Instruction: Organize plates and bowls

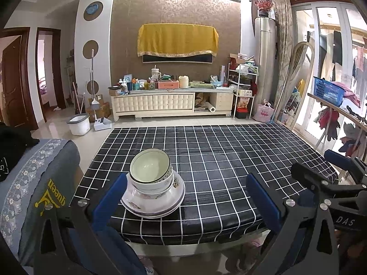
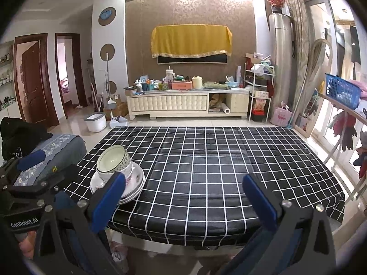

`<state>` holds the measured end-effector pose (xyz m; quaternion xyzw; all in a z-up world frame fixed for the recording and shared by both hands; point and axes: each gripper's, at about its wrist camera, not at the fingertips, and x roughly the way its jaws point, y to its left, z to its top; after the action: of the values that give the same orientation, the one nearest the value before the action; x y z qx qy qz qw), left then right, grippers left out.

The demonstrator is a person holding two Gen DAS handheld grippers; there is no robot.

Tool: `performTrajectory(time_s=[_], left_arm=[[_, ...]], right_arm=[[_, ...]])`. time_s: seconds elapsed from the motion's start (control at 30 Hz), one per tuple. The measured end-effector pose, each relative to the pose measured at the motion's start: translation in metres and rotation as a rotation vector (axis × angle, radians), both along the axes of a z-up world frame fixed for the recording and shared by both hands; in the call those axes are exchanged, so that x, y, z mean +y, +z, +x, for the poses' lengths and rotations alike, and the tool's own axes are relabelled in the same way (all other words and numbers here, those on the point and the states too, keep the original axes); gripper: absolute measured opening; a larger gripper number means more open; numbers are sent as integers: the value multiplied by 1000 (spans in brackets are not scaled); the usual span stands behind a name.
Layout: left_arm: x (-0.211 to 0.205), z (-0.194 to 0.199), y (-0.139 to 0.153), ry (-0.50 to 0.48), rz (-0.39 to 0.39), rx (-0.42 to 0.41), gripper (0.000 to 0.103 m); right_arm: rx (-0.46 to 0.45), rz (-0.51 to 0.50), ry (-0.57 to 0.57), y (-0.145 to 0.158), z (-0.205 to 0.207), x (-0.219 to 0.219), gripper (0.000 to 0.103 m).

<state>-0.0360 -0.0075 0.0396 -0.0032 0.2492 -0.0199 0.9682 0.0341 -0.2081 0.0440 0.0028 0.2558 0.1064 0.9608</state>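
Note:
A stack of white patterned bowls (image 1: 150, 171) sits tilted on a stack of plates (image 1: 156, 202) near the front left of the black checked table (image 1: 218, 160). My left gripper (image 1: 187, 197) is open and empty, held back at the table's front edge, its left finger just in front of the plates. The same bowls (image 2: 113, 161) and plates (image 2: 134, 183) show at the left in the right wrist view. My right gripper (image 2: 183, 199) is open and empty, to the right of the stack. The right gripper also shows at the right of the left wrist view (image 1: 332, 171).
A grey embroidered cloth (image 1: 34, 183) covers a seat left of the table. A rack with a blue basket (image 2: 341, 91) and hanging clothes stands to the right. A cluttered TV cabinet (image 1: 169, 100) and a white bucket (image 1: 79, 125) stand beyond the table.

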Motion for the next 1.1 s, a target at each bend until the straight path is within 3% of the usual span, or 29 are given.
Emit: performTrajectory(time_s=[1.1], left_arm=[[2,-3,4,-1,4,9,102]], right_arm=[[6,16,2,0,-5,-5,103]])
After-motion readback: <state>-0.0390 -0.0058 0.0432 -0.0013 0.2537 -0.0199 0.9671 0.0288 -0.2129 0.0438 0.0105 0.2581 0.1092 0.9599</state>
